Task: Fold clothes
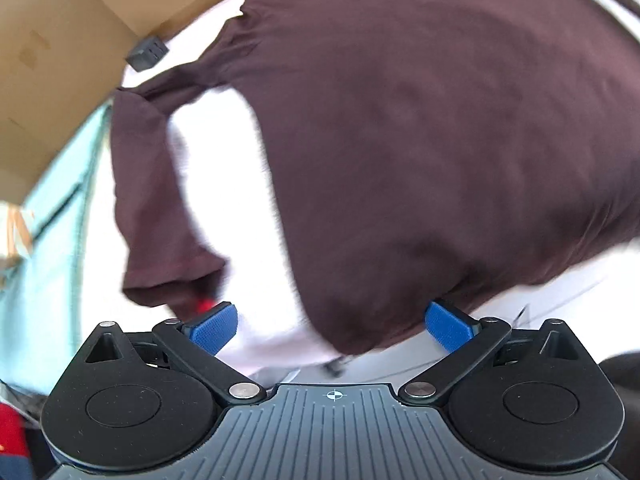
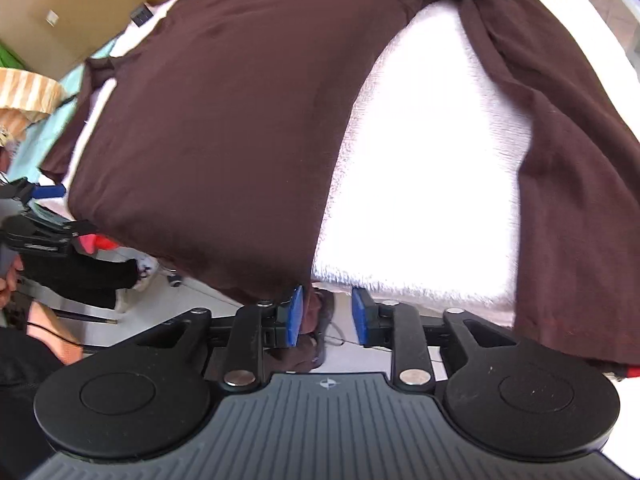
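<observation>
While the dark brown long-sleeved shirt [image 2: 224,120] is lying spread over the white towel-covered surface [image 2: 432,184], with its hem hanging over the near edge, both tools are hovering at that hem, one at each bottom corner. The left gripper [image 1: 330,326] is standing wide, its blue pads [image 1: 216,326] on either side of the hem corner with clear space around the cloth, so nothing is being pinched there. The right gripper [image 2: 326,316] is set narrower; the hem corner is bunching against its left pad [image 2: 295,314] while a gap is showing to the other, so the cloth is sitting between the fingers but not being clamped. This looks like the grasping step before the first fold. The next move seems to call for closing both pairs on the hem and lifting the two corners together, evenly, toward the collar.
</observation>
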Motion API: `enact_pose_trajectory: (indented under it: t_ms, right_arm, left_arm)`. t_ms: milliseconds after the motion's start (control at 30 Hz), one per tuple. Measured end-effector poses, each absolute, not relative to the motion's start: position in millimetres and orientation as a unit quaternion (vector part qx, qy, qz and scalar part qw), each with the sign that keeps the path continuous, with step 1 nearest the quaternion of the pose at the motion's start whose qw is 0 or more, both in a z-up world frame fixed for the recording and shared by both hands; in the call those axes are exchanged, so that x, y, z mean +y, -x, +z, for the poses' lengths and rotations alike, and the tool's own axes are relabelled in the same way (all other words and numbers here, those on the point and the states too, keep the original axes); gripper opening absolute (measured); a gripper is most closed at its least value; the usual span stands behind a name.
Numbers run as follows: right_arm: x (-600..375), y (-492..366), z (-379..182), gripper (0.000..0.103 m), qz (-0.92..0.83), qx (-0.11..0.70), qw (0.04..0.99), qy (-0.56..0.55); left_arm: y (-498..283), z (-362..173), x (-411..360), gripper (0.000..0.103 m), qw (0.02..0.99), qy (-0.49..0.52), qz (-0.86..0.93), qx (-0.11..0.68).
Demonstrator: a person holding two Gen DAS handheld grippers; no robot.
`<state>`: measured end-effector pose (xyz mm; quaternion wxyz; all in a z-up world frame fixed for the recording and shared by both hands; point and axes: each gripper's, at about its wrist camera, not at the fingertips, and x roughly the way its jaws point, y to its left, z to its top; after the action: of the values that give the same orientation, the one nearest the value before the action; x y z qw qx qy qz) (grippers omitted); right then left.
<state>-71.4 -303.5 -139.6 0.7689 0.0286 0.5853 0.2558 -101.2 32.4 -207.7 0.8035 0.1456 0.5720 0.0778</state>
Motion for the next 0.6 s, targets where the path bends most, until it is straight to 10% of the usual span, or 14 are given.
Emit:
enact_pose_trajectory:
  t_ms: [600]
  right_arm:
    - [-202,51,-145,0.053,0.421,0.594,0.684,-0.04]
  left_arm:
    - [73,-214,-38,0.103,0.824,-0.184,-0.05,0.534]
